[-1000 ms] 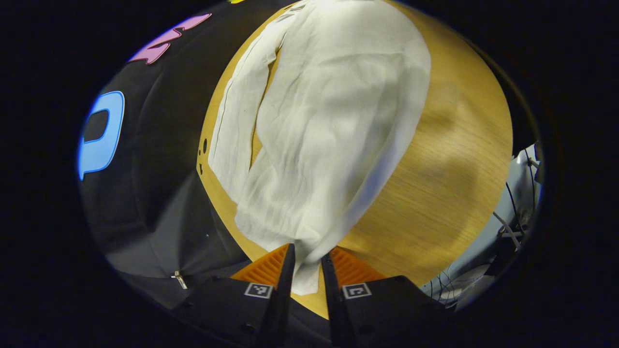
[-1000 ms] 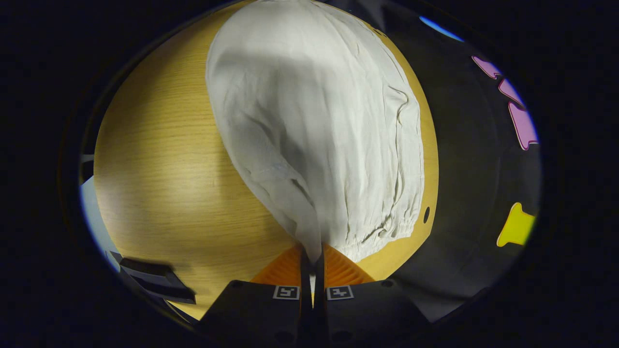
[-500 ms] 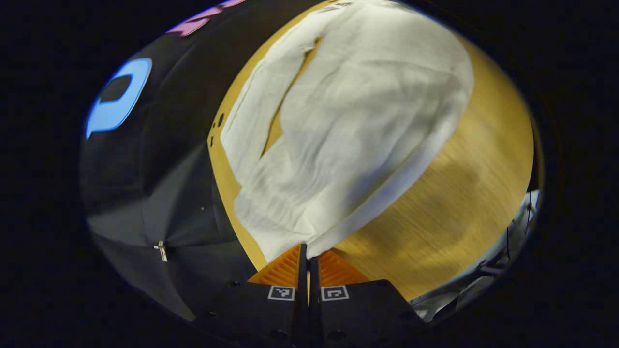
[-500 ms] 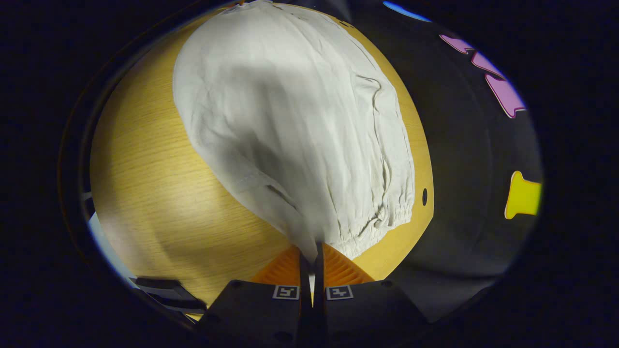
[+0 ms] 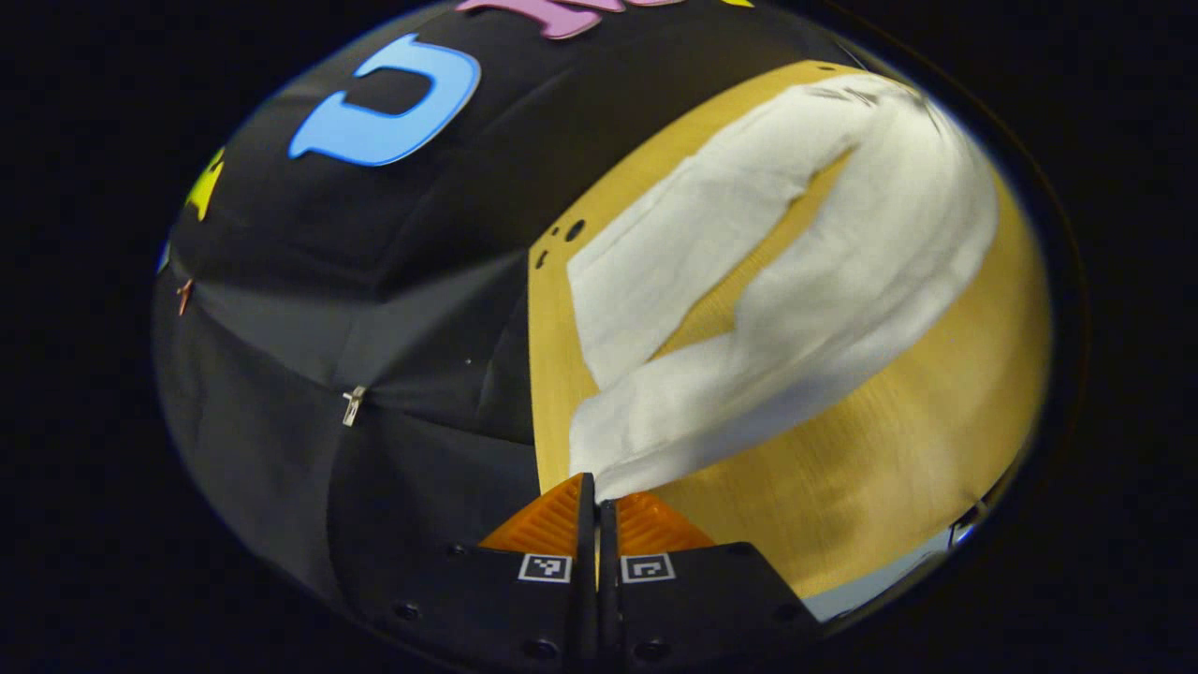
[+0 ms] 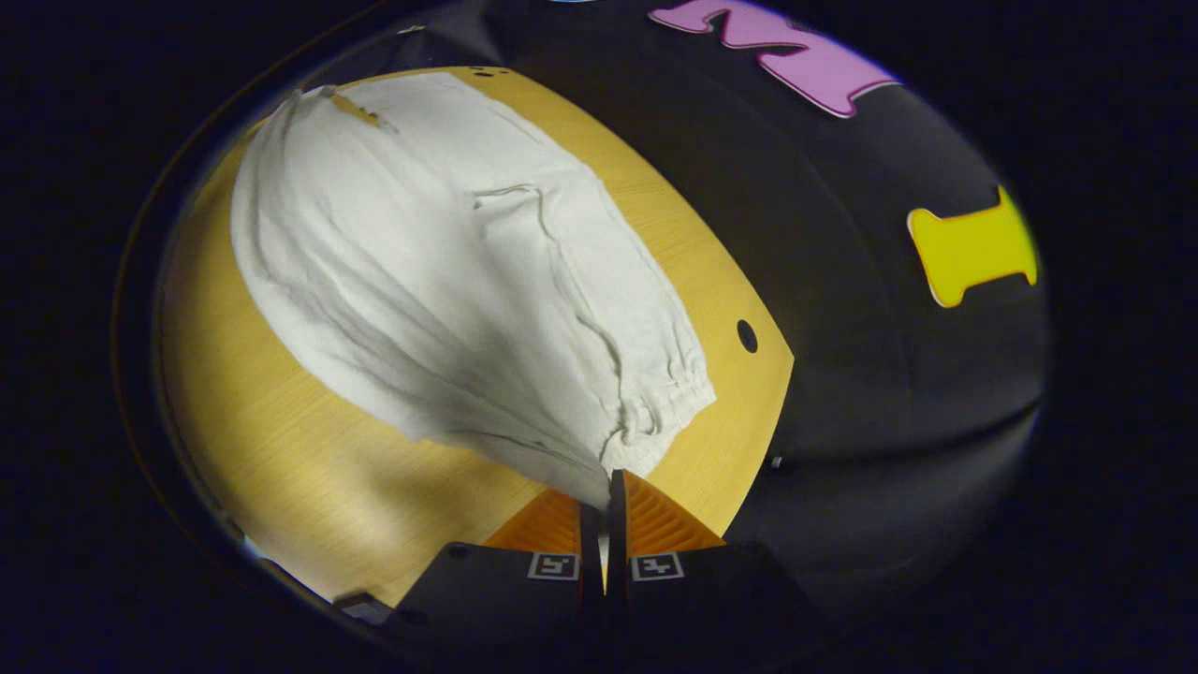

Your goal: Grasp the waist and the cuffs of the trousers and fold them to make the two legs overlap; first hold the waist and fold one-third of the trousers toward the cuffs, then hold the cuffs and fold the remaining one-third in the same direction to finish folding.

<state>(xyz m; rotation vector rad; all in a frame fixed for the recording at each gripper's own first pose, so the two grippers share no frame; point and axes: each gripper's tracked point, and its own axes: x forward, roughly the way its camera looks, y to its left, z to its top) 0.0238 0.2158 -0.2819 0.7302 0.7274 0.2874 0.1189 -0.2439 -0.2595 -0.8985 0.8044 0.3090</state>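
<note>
Left gripper view shows my left gripper [image 5: 596,494] at 6 o'clock with its two fingers pressed together on the end of one trouser leg, the cuff end as I judge it. The trousers [image 5: 796,309] run from this grip up toward 1 o'clock over the wooden table [image 5: 898,449]. I hold the cloth pinched like this because the first fold needs one leg carried over the other. The near leg is lifted and a little blurred, and the second leg lies flat beside it toward 11 o'clock. Between the two legs a wedge of bare table is open, so I judge the legs do not overlap yet.

In the right gripper view, my right gripper [image 6: 604,491] is also closed narrow at 6 o'clock, gripping a corner of the cloth next to the gathered elastic band [image 6: 669,398]. From there the trousers [image 6: 449,281] spread toward 10 o'clock, wide and full. I think both grips are needed at the two ends so that the lifted edge travels as one line and does not sag in the middle.

The fabric is off-white, thin and wrinkled, with soft creases running along its length and a seam line across the upper part. It drapes loosely, so I expect it can slip or bunch if the two grips do not keep it tight.
</note>
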